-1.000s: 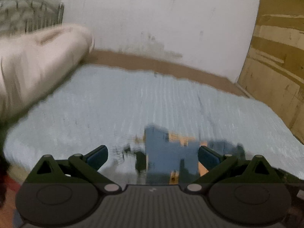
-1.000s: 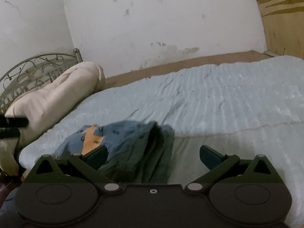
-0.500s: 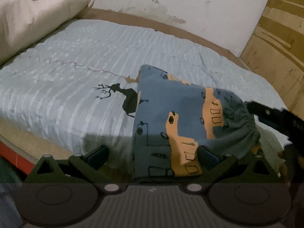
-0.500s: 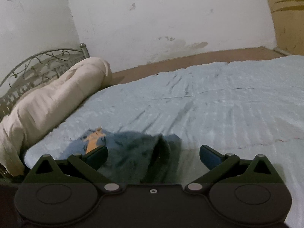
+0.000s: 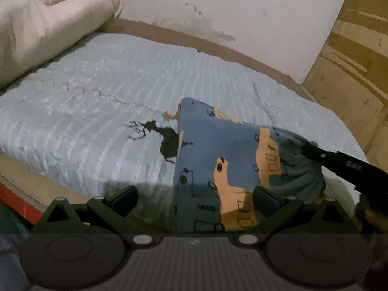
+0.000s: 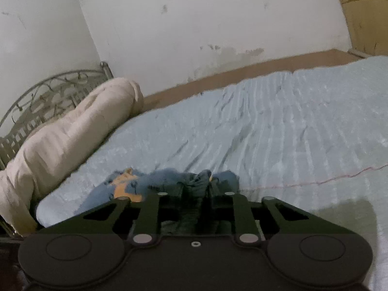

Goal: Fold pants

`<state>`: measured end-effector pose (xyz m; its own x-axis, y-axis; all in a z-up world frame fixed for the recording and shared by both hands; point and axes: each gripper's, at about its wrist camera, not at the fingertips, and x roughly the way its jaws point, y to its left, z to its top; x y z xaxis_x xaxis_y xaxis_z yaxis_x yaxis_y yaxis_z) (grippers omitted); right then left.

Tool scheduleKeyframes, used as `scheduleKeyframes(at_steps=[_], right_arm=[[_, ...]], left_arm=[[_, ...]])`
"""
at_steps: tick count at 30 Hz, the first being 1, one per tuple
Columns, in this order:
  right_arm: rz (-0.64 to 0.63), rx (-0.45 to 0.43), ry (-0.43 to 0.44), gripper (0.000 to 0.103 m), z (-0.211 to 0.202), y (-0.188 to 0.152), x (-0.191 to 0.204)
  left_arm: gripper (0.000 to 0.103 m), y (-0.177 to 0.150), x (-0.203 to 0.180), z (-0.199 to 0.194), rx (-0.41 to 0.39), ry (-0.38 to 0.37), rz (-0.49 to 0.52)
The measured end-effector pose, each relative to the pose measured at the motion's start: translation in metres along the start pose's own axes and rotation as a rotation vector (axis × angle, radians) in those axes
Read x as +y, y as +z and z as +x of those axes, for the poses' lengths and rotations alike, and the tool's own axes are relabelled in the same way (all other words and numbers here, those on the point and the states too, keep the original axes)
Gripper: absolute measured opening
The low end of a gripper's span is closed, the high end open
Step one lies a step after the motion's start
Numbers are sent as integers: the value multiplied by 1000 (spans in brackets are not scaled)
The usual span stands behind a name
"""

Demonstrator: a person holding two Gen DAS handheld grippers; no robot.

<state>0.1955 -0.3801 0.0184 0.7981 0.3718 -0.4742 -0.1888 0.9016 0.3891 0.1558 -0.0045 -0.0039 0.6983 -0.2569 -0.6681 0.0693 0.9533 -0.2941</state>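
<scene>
The pants (image 5: 225, 155) are blue with orange patches and small dark drawings, with a grey elastic waistband. They lie folded on the light blue bedspread (image 5: 97, 101) near the front edge of the bed. My left gripper (image 5: 194, 197) is open just above their near end, jaws wide apart. My right gripper (image 6: 206, 194) is shut on the bunched grey waistband of the pants (image 6: 194, 184). The right gripper's black body also shows in the left wrist view (image 5: 344, 163), at the pants' right edge.
A rolled cream duvet (image 5: 48, 26) lies at the head of the bed, against a metal headboard (image 6: 43, 97). A white wall (image 6: 194, 24) runs behind the bed and a wooden panel (image 5: 351, 55) stands at the right. A black deer print (image 5: 165, 138) marks the bedspread beside the pants.
My right gripper has closed from wide open onto the waistband. My left gripper swung down from facing the wall to hover over the pants and stayed open.
</scene>
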Motion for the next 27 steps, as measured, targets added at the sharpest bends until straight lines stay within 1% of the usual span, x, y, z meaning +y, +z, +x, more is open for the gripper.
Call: scheduleKeyframes(at_steps=[2, 4, 6, 7, 8, 9, 12, 13, 14, 15, 16, 18, 20, 24, 27], right_arm=[[-24, -21, -17, 20, -8, 3, 5], [-45, -18, -48, 20, -9, 3, 8], [-37, 0, -74, 20, -7, -1, 5], [-33, 13, -86, 24, -4, -3, 3], [-31, 25, -100, 30, -2, -6, 1], [-29, 25, -111, 33, -3, -8, 0], [-63, -18, -122, 51, -16, -11, 7], [-81, -29, -121, 66, -19, -12, 10], [-96, -35, -115, 79, -21, -13, 14], [-110, -26, -106, 82, -21, -15, 16], [-122, -10, -105, 83, -19, -18, 18], [-137, 35, -138, 85, -15, -25, 20], [-123, 57, -159, 91, -16, -34, 15], [-112, 46, -150, 97, -29, -47, 5], [-101, 20, -109, 102, -39, -47, -1]], left_arm=[[102, 1, 2, 0, -7, 9, 1], [102, 1, 3, 3, 3, 32, 0], [102, 0, 5, 7, 17, 52, -4], [102, -1, 6, 8, 25, 54, -5], [102, -1, 7, 9, 32, 56, -4], [102, -1, 8, 9, 33, 57, -4], [102, 2, 7, 5, 7, 53, -4], [102, 4, 6, 6, 0, 52, -3], [102, 5, 4, 7, -1, 52, 0], [102, 5, 3, 9, 2, 54, 5], [102, 4, 1, 13, 14, 61, 10], [102, 1, 0, 19, 47, 85, 18], [102, -4, 2, 19, 55, 82, 15], [102, -8, 4, 18, 71, 74, 13], [102, -7, 4, 10, 68, 80, 27]])
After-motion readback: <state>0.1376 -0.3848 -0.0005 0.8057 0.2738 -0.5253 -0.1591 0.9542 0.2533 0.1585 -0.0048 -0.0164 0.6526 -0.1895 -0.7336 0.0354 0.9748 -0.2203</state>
